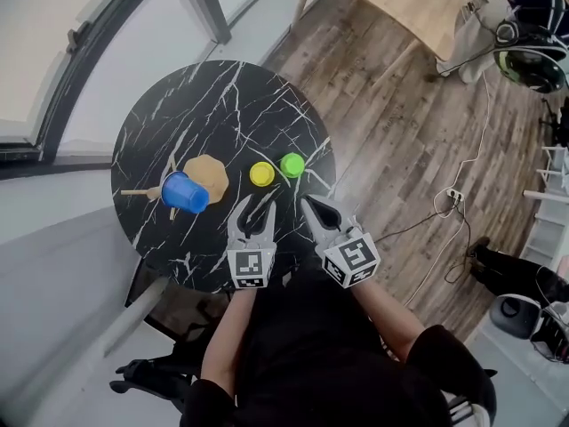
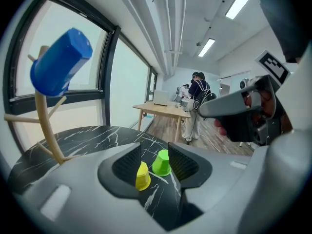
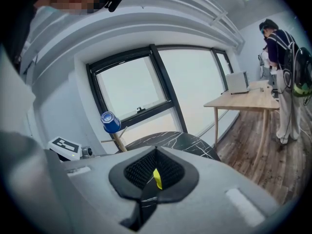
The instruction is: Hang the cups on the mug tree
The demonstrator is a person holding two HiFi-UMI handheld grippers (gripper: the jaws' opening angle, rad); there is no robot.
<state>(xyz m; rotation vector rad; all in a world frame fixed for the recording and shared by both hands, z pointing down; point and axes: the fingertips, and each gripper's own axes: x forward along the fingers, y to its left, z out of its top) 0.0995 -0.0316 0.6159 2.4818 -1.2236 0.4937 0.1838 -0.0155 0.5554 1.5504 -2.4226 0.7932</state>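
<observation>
Cups: 1 of 3 done, w/ blue cup (image 1: 185, 192) hung on tree (image 1: 210, 174) nr left edge of tabletop (image 1: 222, 96), yellow cup (image 1: 262, 174) & green cup (image 1: 292, 165) upside down mid-tabletop, unhung; left gripper (image 1: 256, 205) jaws spread, empty, aimed at yellow cup w/o touching; right gripper (image 1: 311, 205) jaws pressed together, holding nothing.

Round black table (image 1: 222, 105), white-veined like marble. On its top: wooden mug tree (image 1: 209, 174), standing left of the middle; yellow cup (image 1: 262, 173) and green cup (image 1: 292, 165) (both mouth down), just beside each other, right of the tree.
</observation>
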